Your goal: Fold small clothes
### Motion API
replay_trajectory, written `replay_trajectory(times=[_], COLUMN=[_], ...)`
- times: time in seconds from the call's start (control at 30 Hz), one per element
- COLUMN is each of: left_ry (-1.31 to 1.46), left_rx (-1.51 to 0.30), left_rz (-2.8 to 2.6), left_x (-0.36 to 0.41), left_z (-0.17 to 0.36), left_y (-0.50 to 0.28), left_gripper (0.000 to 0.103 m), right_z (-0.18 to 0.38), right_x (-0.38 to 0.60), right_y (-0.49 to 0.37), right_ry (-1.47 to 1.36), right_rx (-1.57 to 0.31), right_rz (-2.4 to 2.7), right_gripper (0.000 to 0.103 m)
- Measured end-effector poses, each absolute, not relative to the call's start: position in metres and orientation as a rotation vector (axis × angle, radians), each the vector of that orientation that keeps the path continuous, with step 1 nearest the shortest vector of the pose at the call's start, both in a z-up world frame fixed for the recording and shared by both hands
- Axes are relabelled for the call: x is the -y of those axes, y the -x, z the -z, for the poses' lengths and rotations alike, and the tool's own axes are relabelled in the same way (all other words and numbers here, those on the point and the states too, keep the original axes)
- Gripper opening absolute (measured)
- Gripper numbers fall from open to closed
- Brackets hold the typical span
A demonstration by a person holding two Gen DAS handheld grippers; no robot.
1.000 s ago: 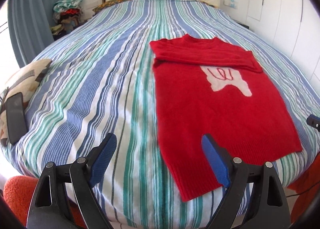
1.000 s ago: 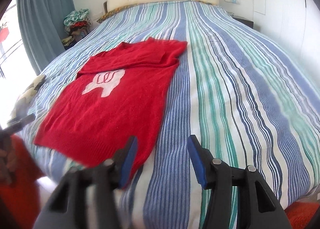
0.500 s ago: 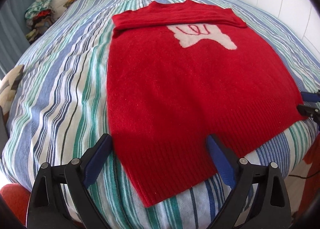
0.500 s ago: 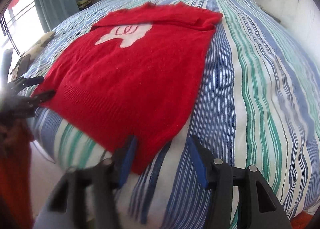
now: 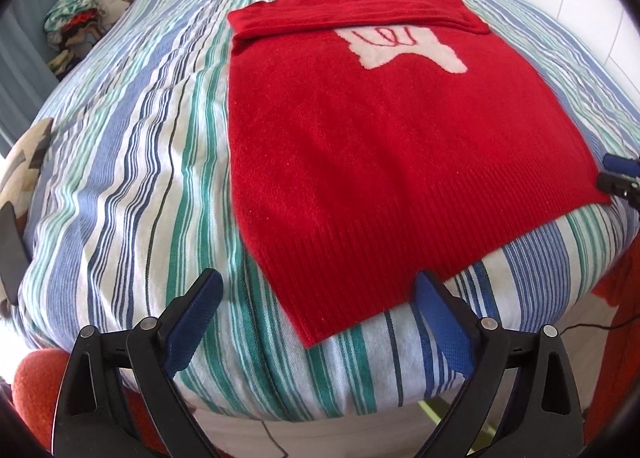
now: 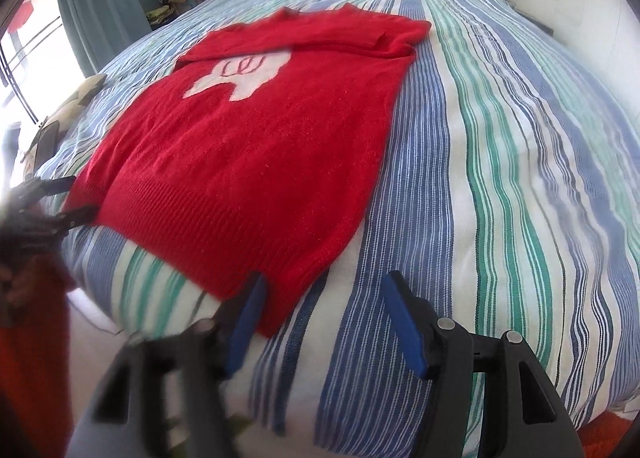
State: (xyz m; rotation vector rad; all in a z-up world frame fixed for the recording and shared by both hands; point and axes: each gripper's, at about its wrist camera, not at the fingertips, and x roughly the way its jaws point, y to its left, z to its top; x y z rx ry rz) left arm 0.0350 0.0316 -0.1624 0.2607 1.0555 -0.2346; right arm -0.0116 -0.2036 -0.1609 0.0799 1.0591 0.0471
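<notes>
Garment: a red knitted sweater with a white patch motif lay flat, front up, near the foot edge of the bed; its sleeves were folded across the chest by the collar, and its ribbed hem ran along the bed's foot edge.
Support: a bed with a blue, green and white striped cover carried it; the hem corners reached just onto the rounded drop of the foot edge.
Left gripper: jaws spread wide and holding nothing, poised just off the hem corner nearest the bed's left side.
Right gripper: jaws likewise apart and empty, at the hem corner nearest the bed's right side; its left finger was blurred and overlapped the knit's edge in the picture.
Step in hand: judged to be taking both hem corners for a fold toward the collar.
Doing it well: each gripper should probably bite the ribbed band only, not the cover under it, at matching depth, so the hem lifts level and lands square on the sleeves.
Edges: the soft rounded foot edge may let a corner slip down; pinching from just above the drop seems safer.
Open room: bare striped cover lay wide on both sides and beyond the collar toward the head edge; a patterned cushion sat at the left side edge, well apart.
</notes>
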Motion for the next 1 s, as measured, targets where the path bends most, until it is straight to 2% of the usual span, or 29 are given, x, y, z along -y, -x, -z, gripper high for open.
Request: replay_trajectory(times=[0.1, 0.2, 0.3, 0.47, 0.57, 0.67, 0.77, 0.83, 0.87, 0.9, 0.93, 1.0], left_ry=[-0.209, -0.023, 0.121, 0.107, 0.089, 0.082, 0.056, 0.049, 0.052, 0.055, 0.068, 0.122], left_rx=[-0.977, -0.948, -0.993, -1.046, -1.117, -1.137, -1.133, -1.145, -1.164, -1.169, -1.168, -1.164], left_rz=[0.198, 0.167, 0.160, 0.253, 0.277, 0.281, 0.288, 0.309, 0.314, 0.308, 0.312, 0.324], left_x=[-0.053, -0.089, -0.113, -0.093, -0.081, -0.073, -0.065, -0.063, -0.063, -0.065, -0.068, -0.075], left_z=[0.139, 0.124, 0.129, 0.141, 0.159, 0.166, 0.163, 0.164, 0.165, 0.164, 0.161, 0.152], left_y=[-0.026, -0.032, -0.043, -0.045, -0.054, -0.058, -0.056, -0.054, -0.054, -0.053, -0.051, -0.049], left_gripper=[0.097, 0.097, 0.096, 0.094, 0.077, 0.076, 0.064, 0.037, 0.019, 0.008, 0.006, 0.004], right_z=[0.144, 0.121, 0.111, 0.112, 0.115, 0.136, 0.156, 0.168, 0.173, 0.177, 0.179, 0.177], right_x=[0.213, 0.233, 0.258, 0.281, 0.276, 0.260, 0.243, 0.234, 0.230, 0.225, 0.221, 0.218], right_y=[0.018, 0.025, 0.034, 0.036, 0.035, 0.026, 0.017, 0.008, 0.004, 0.000, -0.001, -0.002], right_ry=[-0.079, -0.129, -0.234, -0.409, -0.546, -0.668, -0.664, -0.664, -0.678, -0.679, -0.663, -0.639], right_rx=[-0.981, -0.872, -0.812, -0.832, -0.872, -0.996, -1.071, -1.106, -1.122, -1.138, -1.154, -1.156], right_rz=[0.018, 0.108, 0.171, 0.131, -0.012, -0.177, -0.194, -0.199, -0.230, -0.255, -0.267, -0.254], right_gripper=[0.061, 0.061, 0.061, 0.061, 0.061, 0.061, 0.061, 0.060, 0.049, 0.037, 0.009, 0.005])
